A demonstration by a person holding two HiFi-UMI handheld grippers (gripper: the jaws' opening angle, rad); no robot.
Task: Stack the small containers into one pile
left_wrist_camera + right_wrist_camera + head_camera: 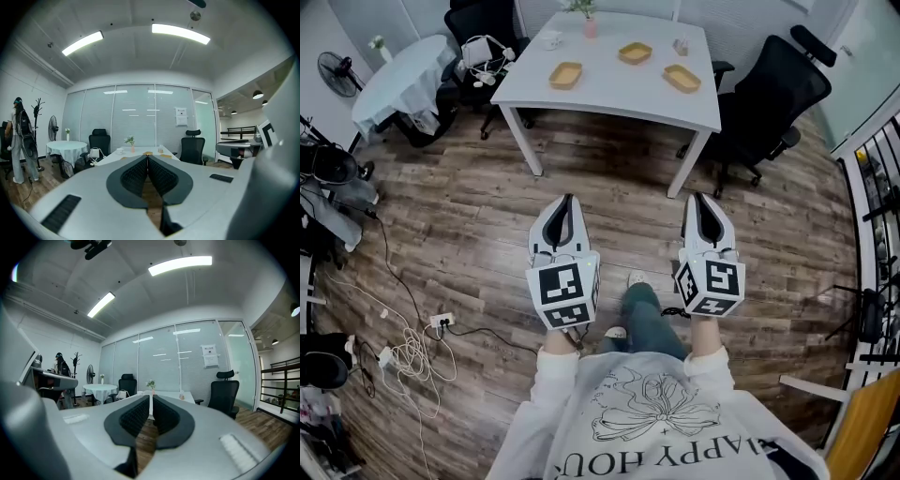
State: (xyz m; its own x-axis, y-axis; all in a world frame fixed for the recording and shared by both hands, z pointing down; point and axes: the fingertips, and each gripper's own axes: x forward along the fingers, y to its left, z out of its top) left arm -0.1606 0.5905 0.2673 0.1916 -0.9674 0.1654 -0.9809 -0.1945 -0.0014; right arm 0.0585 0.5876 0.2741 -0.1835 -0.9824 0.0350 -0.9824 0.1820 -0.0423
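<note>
I hold both grippers out level over the wood floor (469, 225), short of the bench (609, 94). Left gripper (569, 199): fingers (136, 176) closed, nothing between them. Right gripper (701, 197): fingers (166, 416) closed but for a hairline slit at the tips, likewise empty. The bench stands well ahead of both. On it three tan containers lie apart, unstacked: left container (565, 74), far container (635, 52), right container (682, 78). A vase (589, 23) and a cup (551, 39) stand near the bench's far edge. A black chair (778, 94) stands at its right side. A person (18, 136) stands far left in the left gripper view.
</note>
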